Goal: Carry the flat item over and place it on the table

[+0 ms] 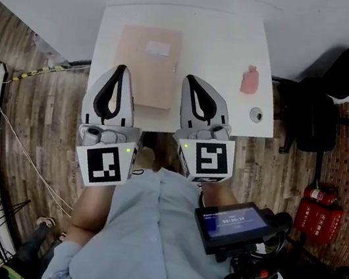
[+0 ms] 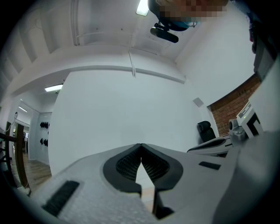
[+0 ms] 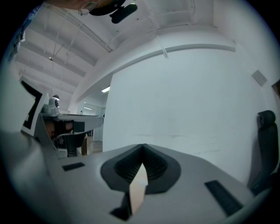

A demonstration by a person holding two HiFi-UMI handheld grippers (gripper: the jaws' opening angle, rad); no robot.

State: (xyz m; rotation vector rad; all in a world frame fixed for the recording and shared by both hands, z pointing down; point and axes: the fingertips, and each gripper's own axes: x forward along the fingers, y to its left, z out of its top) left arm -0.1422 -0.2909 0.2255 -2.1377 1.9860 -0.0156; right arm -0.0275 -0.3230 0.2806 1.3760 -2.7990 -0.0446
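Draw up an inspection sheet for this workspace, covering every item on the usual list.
Surface: white table, mostly bare.
Job's things: flat tan item with a white label, lying flat on the table.
Clutter: pink object and small round object near the table's right edge.
Grippers: left hand-held gripper and right hand-held gripper both shut with nothing pinched, over the table's near edge.
Cables: thin cable across the wood floor, left of the table.
Surroundings: black chair and red fire extinguishers to the right; white wall behind.
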